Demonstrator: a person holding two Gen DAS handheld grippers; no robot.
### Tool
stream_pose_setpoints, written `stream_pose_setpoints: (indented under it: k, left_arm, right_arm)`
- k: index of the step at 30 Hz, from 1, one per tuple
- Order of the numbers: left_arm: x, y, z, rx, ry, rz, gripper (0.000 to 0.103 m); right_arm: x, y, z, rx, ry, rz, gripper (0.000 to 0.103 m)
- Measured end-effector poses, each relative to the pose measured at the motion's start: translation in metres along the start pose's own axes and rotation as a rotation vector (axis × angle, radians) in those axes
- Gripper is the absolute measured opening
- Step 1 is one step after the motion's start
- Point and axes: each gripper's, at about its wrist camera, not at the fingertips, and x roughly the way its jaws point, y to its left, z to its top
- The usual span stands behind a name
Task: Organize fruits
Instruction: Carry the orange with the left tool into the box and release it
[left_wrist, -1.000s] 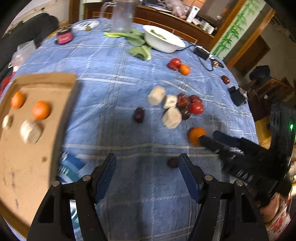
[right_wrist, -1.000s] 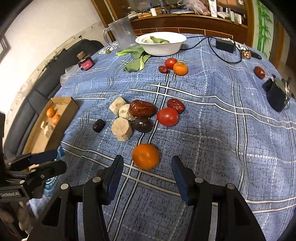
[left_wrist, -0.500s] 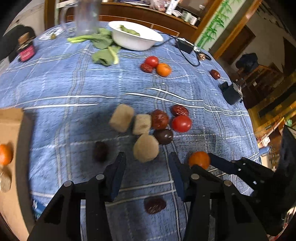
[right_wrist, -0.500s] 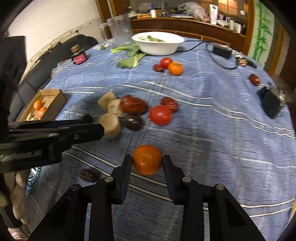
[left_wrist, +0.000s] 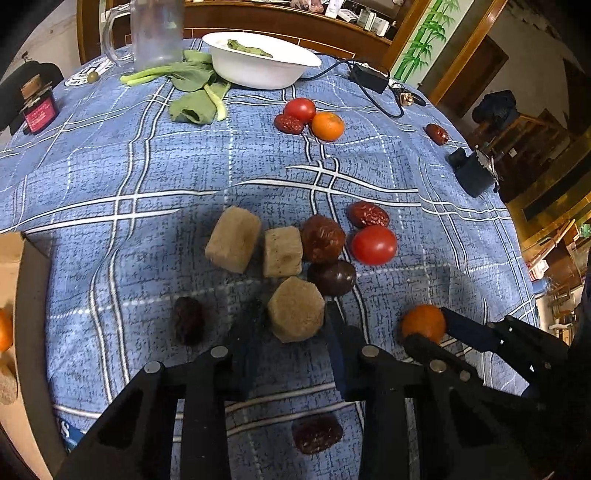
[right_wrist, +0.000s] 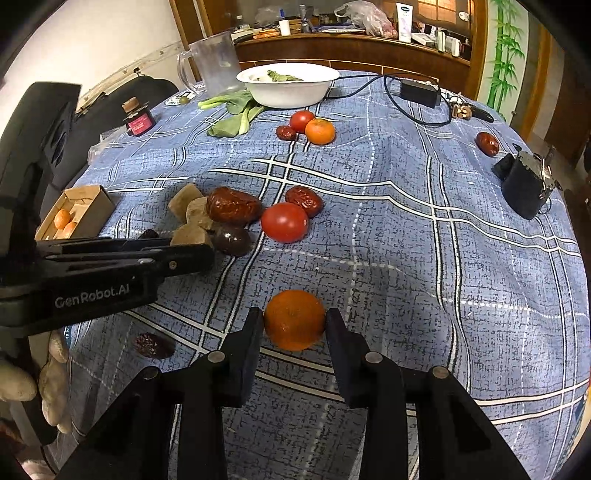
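Note:
My left gripper (left_wrist: 293, 317) has its jaws on both sides of a tan hexagonal block (left_wrist: 295, 314) on the blue checked tablecloth (left_wrist: 147, 166); the fingers touch or nearly touch it. My right gripper (right_wrist: 294, 320) is closed against the sides of an orange (right_wrist: 294, 319) resting on the cloth; the orange also shows in the left wrist view (left_wrist: 423, 324). Behind the block lie two more tan blocks (left_wrist: 232, 239), dates (left_wrist: 323, 238), a dark plum (left_wrist: 332, 277) and a tomato (left_wrist: 373, 245). A cardboard box (right_wrist: 75, 212) at the left holds oranges.
A white bowl (left_wrist: 262, 66), greens (left_wrist: 194, 92), a glass jug (left_wrist: 157, 33) and a small jar (left_wrist: 37, 110) stand at the back. A tomato, date and orange (left_wrist: 327, 126) lie mid-table. Loose dates (left_wrist: 317, 434) lie near me. A black charger and cable (right_wrist: 419, 92) and a black clip (right_wrist: 526, 184) sit at the right.
My left gripper swung from the box toward the fruit pile and narrowed around the hexagonal block. My right gripper moved forward and closed from wide open onto the orange.

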Motion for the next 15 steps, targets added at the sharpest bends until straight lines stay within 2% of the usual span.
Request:
stream_pose_setpoints:
  k: [9,15]
  left_arm:
    - [-0.051,0.018,-0.019,-0.067,-0.05,-0.031,0.031]
    - [-0.101,0.06,-0.039,-0.154,-0.096,-0.035,0.031]
  right_arm:
    - [-0.02,0.003,-0.005,0.082,-0.011,0.031,0.035]
    - [-0.041,0.045,0.003,0.053,-0.047,0.083,0.036]
